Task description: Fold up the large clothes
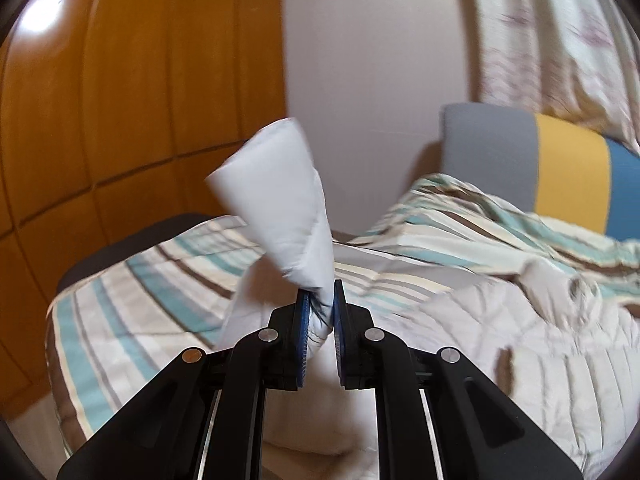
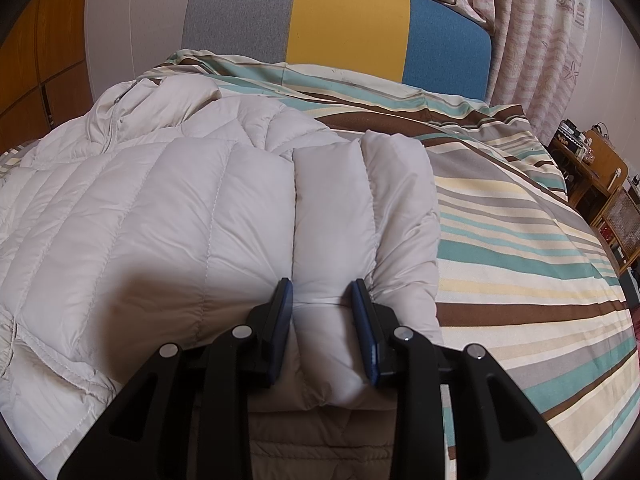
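On the striped bed (image 2: 520,248), the left gripper (image 1: 320,300), clamped on a raised, twisted end of the pale quilted jacket (image 2: 160,208), holds it above the jacket's body to its right, while the right gripper (image 2: 322,312) pinches a padded fold lying straight ahead toward the headboard (image 2: 348,20).

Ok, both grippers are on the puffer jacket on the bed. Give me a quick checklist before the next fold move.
1. Left gripper clamped on fabric: ok, shut on a thin bunched piece of the jacket, lifted off the bed.
2. Right gripper holding: ok, pads pressed into a puffy folded section lying on the bed.
3. Landing area on the striped bedspread: ok, bare beside the jacket.
4. Jacket body flat: not ok, collar end looks rumpled.
5. Which part the left holds: cannot tell.
6. Headboard clearance: ok, well beyond the jacket.
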